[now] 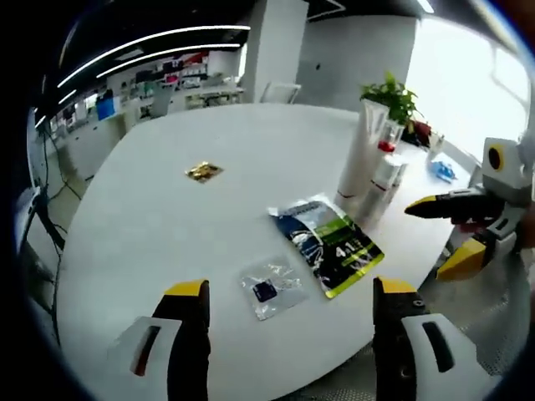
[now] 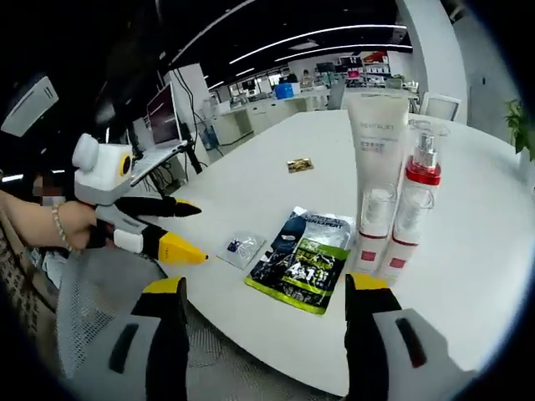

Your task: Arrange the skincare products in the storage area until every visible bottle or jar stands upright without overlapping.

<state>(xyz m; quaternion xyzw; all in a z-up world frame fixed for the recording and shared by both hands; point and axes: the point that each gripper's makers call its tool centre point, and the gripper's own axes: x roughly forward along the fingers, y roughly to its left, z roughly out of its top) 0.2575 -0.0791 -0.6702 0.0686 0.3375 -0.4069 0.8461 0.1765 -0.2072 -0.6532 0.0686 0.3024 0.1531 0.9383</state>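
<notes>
In the left gripper view the left gripper [image 1: 288,301] hangs released above the near edge of the white table [image 1: 209,217], jaws wide apart with nothing between them. Just ahead, between the jaws, lies a small clear sachet [image 1: 272,288] with a dark square inside. Beyond it to the right sits a flat green-and-dark pouch [image 1: 330,242]. Farther right stand the skincare products: a tall white tube [image 1: 361,154] and a red-collared pump bottle [image 1: 383,171], both upright and close together. A small gold packet [image 1: 203,172] lies well apart to the left.

In the right gripper view the right gripper [image 2: 263,305] is likewise spread, holding nothing. The pouch [image 2: 303,261] lies just ahead; the tube [image 2: 376,175] and pump bottle [image 2: 414,200], clear bodies with contents unreadable, stand ahead right.
</notes>
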